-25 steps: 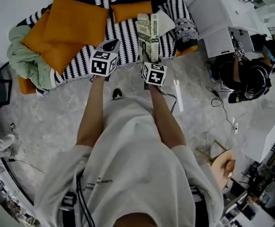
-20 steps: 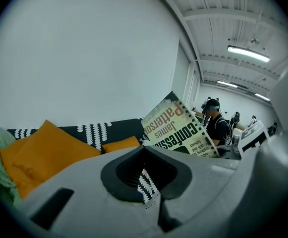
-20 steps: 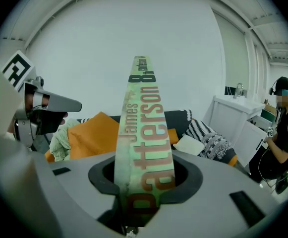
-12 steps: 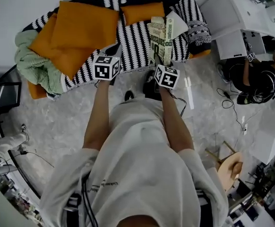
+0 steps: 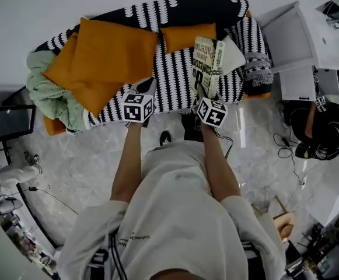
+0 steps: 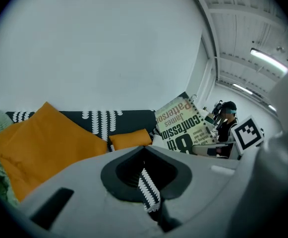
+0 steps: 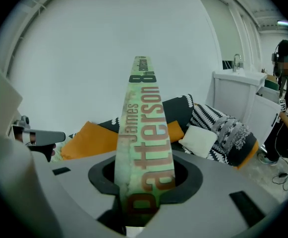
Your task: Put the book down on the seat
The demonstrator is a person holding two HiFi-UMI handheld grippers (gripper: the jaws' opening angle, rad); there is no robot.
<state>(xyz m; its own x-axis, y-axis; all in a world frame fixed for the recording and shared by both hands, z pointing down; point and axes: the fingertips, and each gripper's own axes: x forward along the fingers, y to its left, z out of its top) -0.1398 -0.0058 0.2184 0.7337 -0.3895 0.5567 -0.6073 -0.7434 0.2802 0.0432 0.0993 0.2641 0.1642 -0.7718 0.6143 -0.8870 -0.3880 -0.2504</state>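
The book, a pale paperback with big dark print, stands upright over the right part of the striped black-and-white sofa seat. My right gripper is shut on its lower edge. In the right gripper view the book's spine rises out of the right gripper, gripped between the jaws. My left gripper hovers at the seat's front edge, left of the book. In the left gripper view the book shows to the right, and the left gripper holds nothing, with only a thin slit between the jaws.
Large orange cushions and a green blanket fill the sofa's left half. A small orange cushion and a white pillow lie against the back. A white cabinet and a person are to the right.
I have stepped closer to the sofa. Both grippers have moved forward, and the book now stands further over the seat.
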